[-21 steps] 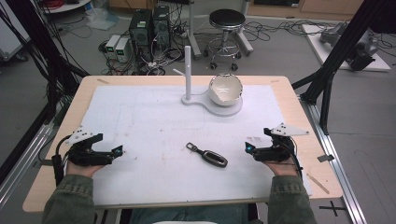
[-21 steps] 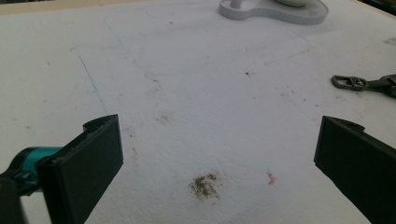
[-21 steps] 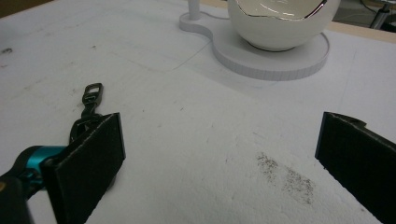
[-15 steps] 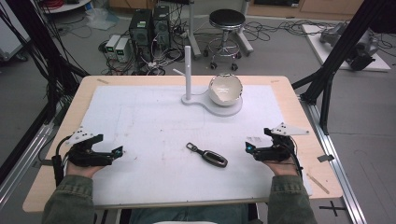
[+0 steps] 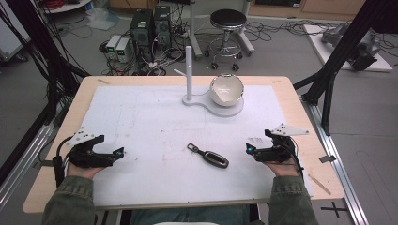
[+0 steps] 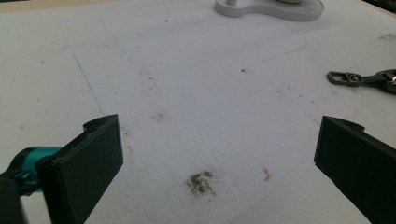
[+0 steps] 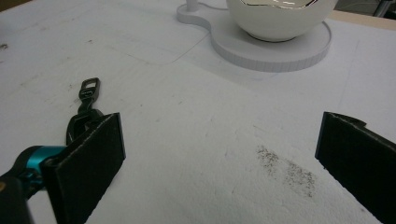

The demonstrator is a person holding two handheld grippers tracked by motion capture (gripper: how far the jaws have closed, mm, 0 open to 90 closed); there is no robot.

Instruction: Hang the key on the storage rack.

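Observation:
A black key fob with a metal clasp (image 5: 208,155) lies on the white mat (image 5: 155,126) near the front middle. Its clasp (image 6: 345,78) shows at the right edge of the left gripper view, and its clasp end (image 7: 88,92) shows beside the left jaw in the right gripper view. My left gripper (image 5: 121,152) rests at the front left, open and empty (image 6: 219,154). My right gripper (image 5: 248,149) rests at the front right, open and empty (image 7: 219,149). A white bowl (image 5: 226,90) sits on a white stand base (image 5: 225,108) with an upright post (image 5: 188,70).
The wooden table's edge (image 5: 300,103) frames the mat. Dark smudges mark the mat (image 6: 201,182) between the left jaws and the mat (image 7: 285,170) before the right jaws. Beyond the table stand computers (image 5: 150,26), a stool (image 5: 227,21) and cables.

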